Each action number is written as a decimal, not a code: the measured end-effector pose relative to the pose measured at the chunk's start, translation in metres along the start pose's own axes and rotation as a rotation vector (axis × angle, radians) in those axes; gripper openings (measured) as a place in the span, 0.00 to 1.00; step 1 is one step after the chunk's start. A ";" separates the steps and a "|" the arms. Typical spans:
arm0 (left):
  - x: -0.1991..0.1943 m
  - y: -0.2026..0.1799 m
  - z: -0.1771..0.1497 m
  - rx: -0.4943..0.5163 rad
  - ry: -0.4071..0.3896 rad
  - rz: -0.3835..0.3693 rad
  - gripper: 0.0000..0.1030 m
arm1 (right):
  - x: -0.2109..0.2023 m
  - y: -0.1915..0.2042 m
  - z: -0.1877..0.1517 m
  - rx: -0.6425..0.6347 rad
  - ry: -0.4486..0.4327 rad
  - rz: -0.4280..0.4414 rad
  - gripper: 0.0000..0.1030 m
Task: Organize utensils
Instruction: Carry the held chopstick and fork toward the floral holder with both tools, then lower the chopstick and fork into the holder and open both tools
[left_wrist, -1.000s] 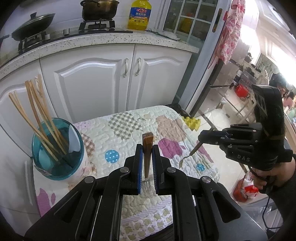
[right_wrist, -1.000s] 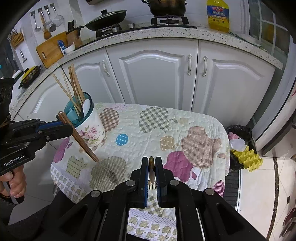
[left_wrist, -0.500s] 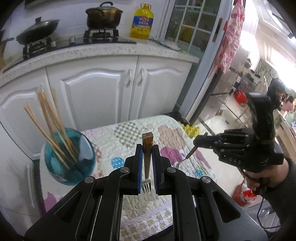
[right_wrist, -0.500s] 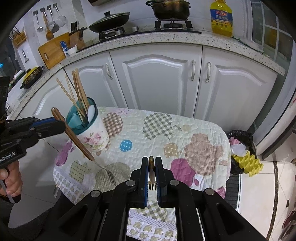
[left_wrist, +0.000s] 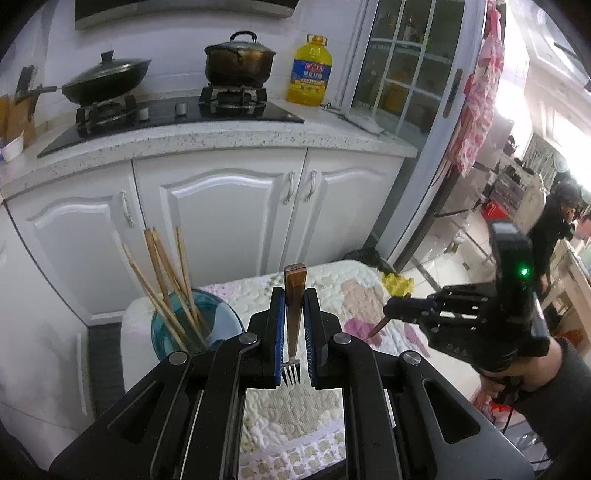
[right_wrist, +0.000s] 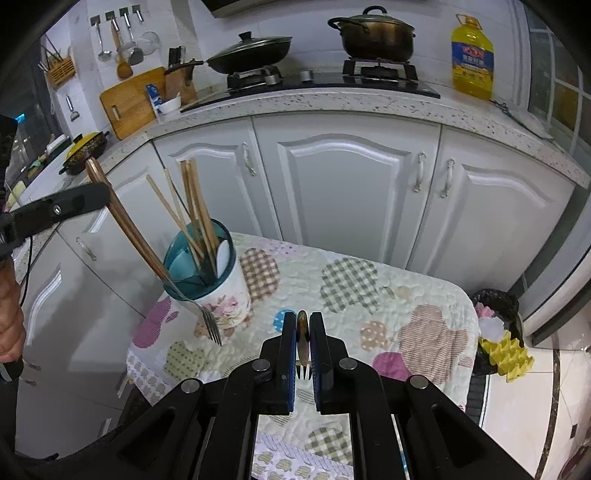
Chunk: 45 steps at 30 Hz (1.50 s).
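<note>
Over the small table with the patchwork quilted cover (right_wrist: 417, 295), both grippers are up in the air with a fork each. Landmark is the white floral utensil cup with the teal rim (right_wrist: 218, 291), which sits at the table's back-left corner and already has a bunch of wooden chopsticks (right_wrist: 192, 206) and a white spoon (right_wrist: 223, 254) standing in it. The left gripper (left_wrist: 294, 325) is clamped on a wooden-handled metal fork (right_wrist: 155, 258); from the right wrist view that fork hangs tilted, handle up to the left of the cup, tines (right_wrist: 212, 328) down in front of the cup's lower-left side, off the cover. The chopsticks lean every which way and crowd the cup's opening. The right gripper (right_wrist: 303, 347) is squeezed shut on a smaller fork with a dark brown handle (right_wrist: 302, 332), well to the right of the cup, above the cover. Behind the cup are white cabinet doors (right_wrist: 343, 192), and higher up a speckled counter (right_wrist: 332, 99) with a lidded black wok (right_wrist: 251, 53), a dark stockpot (right_wrist: 373, 35) and a yellow oil bottle (right_wrist: 472, 59).
</note>
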<state>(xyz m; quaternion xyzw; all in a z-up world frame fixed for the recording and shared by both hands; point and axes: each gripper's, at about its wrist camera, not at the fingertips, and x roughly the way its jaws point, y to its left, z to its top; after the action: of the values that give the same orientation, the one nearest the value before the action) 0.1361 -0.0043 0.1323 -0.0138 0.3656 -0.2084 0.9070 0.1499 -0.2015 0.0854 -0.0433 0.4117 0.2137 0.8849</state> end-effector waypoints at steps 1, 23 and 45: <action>0.004 -0.001 -0.003 -0.005 0.009 0.003 0.08 | 0.000 0.001 0.000 -0.002 0.001 0.002 0.06; 0.033 -0.029 -0.031 0.078 0.036 0.145 0.08 | 0.001 -0.004 -0.023 -0.003 0.046 -0.014 0.06; -0.034 0.058 0.037 -0.067 -0.092 0.149 0.08 | -0.015 0.044 0.072 -0.027 -0.107 0.101 0.06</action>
<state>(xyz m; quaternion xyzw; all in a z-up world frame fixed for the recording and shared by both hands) 0.1603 0.0568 0.1719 -0.0266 0.3302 -0.1270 0.9350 0.1740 -0.1486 0.1482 -0.0228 0.3626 0.2658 0.8930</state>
